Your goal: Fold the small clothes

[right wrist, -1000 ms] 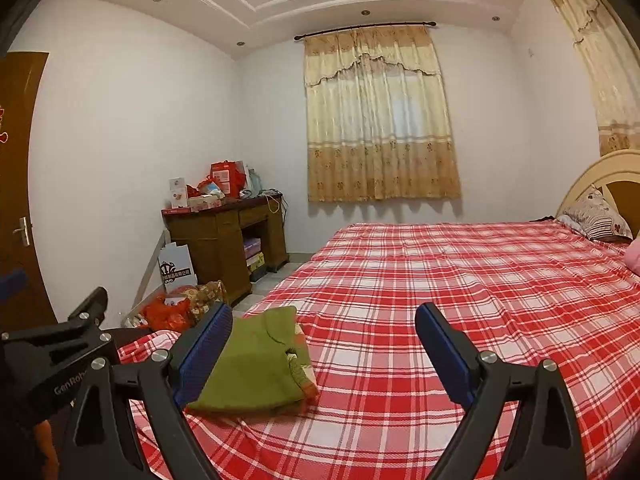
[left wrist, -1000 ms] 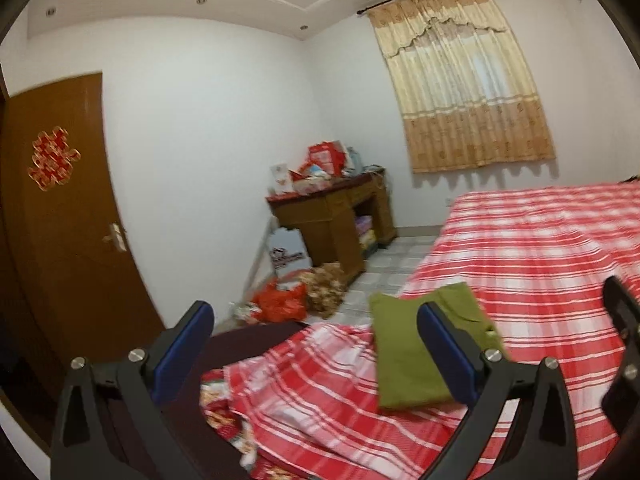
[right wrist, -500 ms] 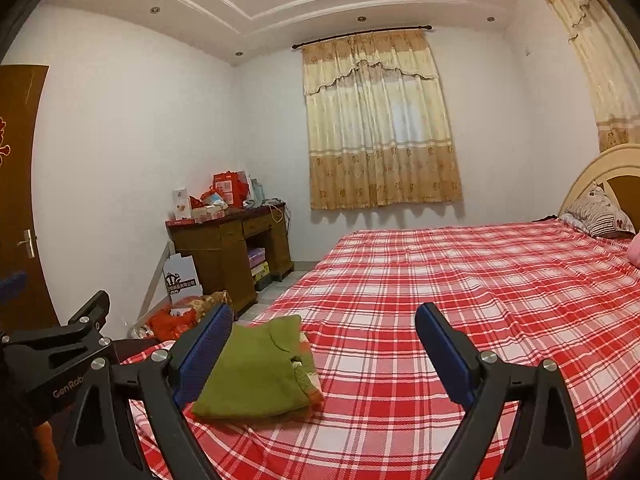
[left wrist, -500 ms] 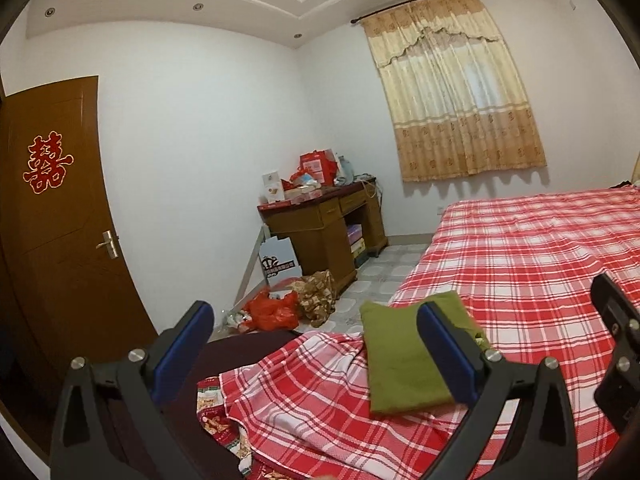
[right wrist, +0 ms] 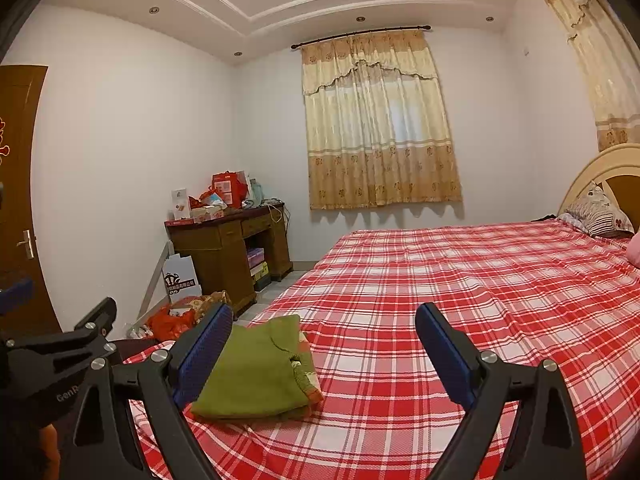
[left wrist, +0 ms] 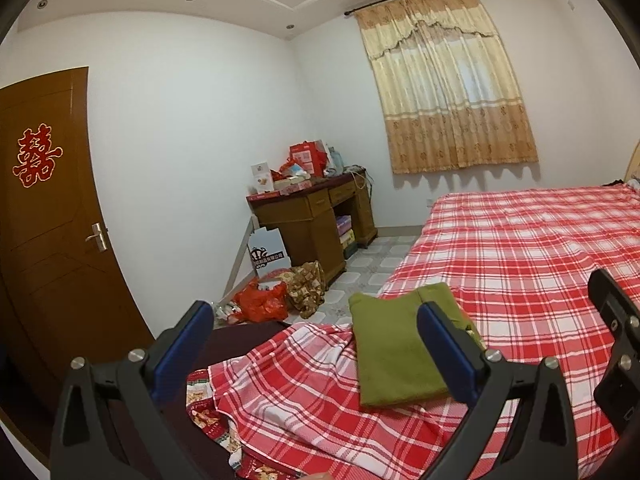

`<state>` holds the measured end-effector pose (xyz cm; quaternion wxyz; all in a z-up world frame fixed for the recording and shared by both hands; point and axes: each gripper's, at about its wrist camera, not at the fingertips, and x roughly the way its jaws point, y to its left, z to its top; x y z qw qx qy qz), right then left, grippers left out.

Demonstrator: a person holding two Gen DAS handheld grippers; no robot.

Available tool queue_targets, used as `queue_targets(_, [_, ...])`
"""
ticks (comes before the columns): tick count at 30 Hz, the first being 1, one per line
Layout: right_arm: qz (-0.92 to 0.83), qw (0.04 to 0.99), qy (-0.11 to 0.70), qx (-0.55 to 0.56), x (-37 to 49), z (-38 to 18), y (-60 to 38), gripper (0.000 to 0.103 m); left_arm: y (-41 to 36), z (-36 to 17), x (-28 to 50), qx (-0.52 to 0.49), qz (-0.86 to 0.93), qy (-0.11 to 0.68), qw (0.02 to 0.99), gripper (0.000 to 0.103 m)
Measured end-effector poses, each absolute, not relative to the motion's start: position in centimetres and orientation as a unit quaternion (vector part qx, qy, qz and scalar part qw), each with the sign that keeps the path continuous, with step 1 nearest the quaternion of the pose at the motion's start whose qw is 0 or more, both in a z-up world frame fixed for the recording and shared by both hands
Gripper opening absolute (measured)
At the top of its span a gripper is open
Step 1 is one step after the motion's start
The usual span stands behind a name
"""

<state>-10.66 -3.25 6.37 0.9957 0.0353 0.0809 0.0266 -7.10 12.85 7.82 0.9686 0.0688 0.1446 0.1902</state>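
Both tools raised level, jaws spread wide: left tool (left wrist: pixel 310 342), right tool (right wrist: pixel 324 344).

- A home bedroom: a bed (right wrist: pixel 460 280) with a red plaid sheet fills the room.
- Beyond the bed, a curtain (right wrist: pixel 380 128).
- Left of the bed, a cluttered desk (right wrist: pixel 228 248) and a door (left wrist: pixel 48 216).

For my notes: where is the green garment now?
The folded green garment lies on the red plaid bed, lower left in the right wrist view, at the corner nearest the desk.
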Motion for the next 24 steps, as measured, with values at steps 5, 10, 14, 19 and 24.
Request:
queue_targets(5, [0.027,0.995,0.084,0.039,-10.59,6.37,-3.30,0.094,12.56,7.70,-7.15,0.071,0.184,0.146,0.969,0.103])
queue_targets(10, [0.028,0.995,0.086,0.041,-10.53,6.32,-3.39,0.094,12.52,7.74,-7.16,0.068,0.185,0.150,0.969,0.103])
queue_targets(14, [0.027,0.995,0.085,0.042,-10.48,6.28,-3.45,0.094,12.60,7.67,-7.14,0.068,0.183,0.152,0.969,0.103])
queue_targets(19, [0.029,0.995,0.090,0.044,-10.34,6.13,-3.56,0.094,12.74,7.59,-6.86,0.069,0.175,0.157,0.970,0.103])
queue_targets(24, [0.028,0.994,0.094,0.049,-10.30,5.97,-3.68,0.094,12.78,7.43,-6.48,0.067,0.170,0.165,0.969,0.103])
